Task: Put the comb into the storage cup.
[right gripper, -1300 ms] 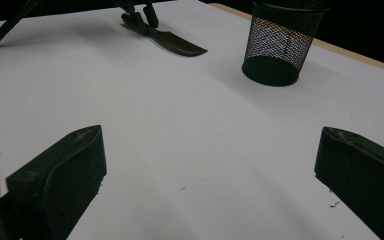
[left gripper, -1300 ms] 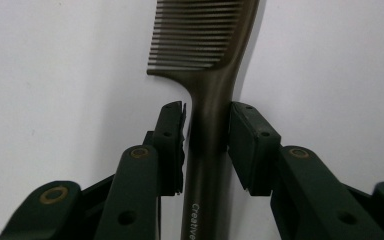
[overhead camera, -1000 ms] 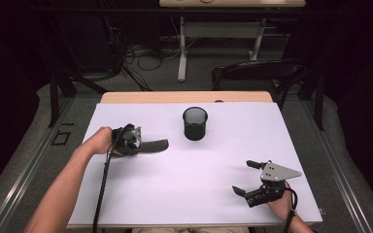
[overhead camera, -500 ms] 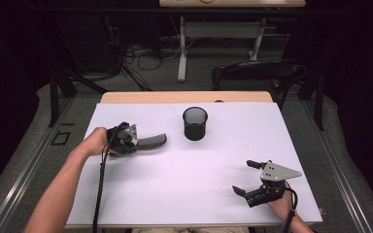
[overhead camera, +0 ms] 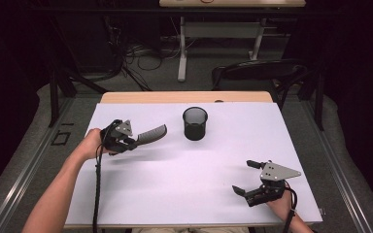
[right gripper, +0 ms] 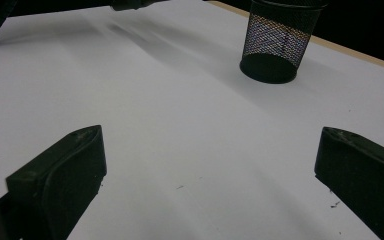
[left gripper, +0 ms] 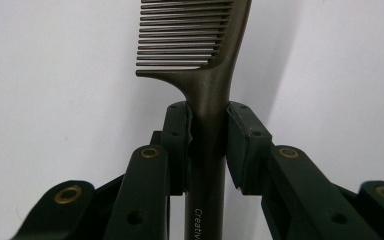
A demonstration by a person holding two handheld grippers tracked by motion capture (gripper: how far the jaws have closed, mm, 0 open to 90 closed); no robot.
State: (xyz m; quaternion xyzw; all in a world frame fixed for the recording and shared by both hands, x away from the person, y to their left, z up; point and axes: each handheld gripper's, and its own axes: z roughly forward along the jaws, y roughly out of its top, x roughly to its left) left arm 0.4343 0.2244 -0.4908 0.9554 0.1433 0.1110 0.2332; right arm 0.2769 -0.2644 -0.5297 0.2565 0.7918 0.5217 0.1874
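A dark grey comb (overhead camera: 151, 133) is held above the white table, its teeth end pointing right toward a black mesh cup (overhead camera: 194, 123). My left gripper (overhead camera: 135, 141) is shut on the comb's handle; in the left gripper view the handle (left gripper: 209, 130) sits clamped between both pads, teeth (left gripper: 180, 35) facing left. The mesh cup (right gripper: 279, 42) stands upright at the table's middle back, apart from the comb. My right gripper (overhead camera: 246, 177) rests near the front right of the table, open, with nothing between its jaws (right gripper: 210, 165).
The white sheet (overhead camera: 189, 165) covers the table, with a wooden edge (overhead camera: 184, 97) at the back. A dark chair (overhead camera: 257, 73) and desk legs stand beyond the table. A black cable (overhead camera: 97, 189) trails from the left gripper along the forearm.
My left gripper has lifted the comb a little and tilted its teeth end upward toward the cup. The right gripper has stayed in place.
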